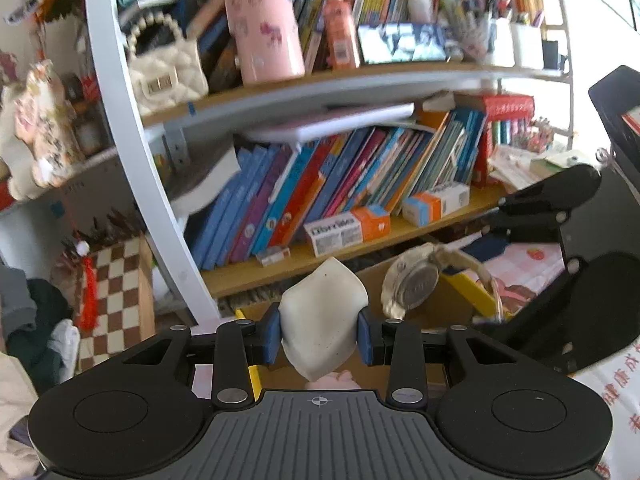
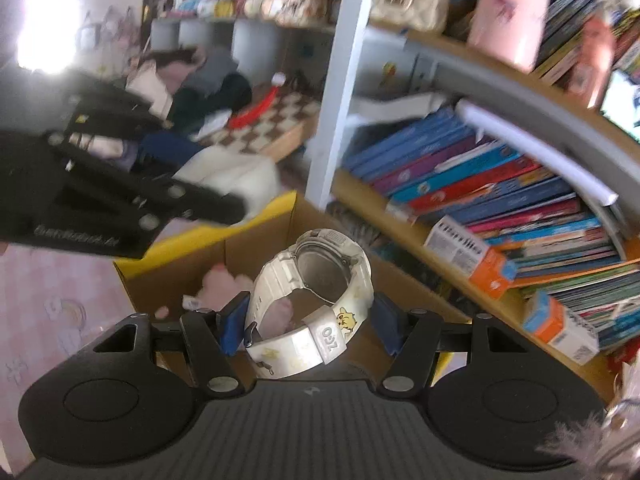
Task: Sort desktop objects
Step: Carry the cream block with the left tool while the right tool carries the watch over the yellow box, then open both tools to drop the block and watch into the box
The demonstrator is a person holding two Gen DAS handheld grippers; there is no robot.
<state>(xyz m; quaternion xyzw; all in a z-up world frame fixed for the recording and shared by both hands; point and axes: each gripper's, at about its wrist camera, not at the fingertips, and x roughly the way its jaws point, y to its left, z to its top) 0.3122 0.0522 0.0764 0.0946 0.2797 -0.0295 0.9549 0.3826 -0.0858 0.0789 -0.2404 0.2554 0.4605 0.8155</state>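
— What do I have in each hand?

— My left tongs [image 1: 320,332] pinch one soft white pad [image 1: 322,316] between the blue pads. My right tongs [image 2: 310,320] hold one white watch [image 2: 316,292], its band squeezed between them, over an open cardboard box [image 2: 256,256] below the bookshelf [image 2: 400,216].

— Anything readable?

— The band's keeper shows what looks like "OZ", beside a yellow cartoon animal. Two orange-and-white cartons [image 1: 347,229] sit on the shelf; their print is too blurred. One pink plush [image 2: 220,284] lies in the box.
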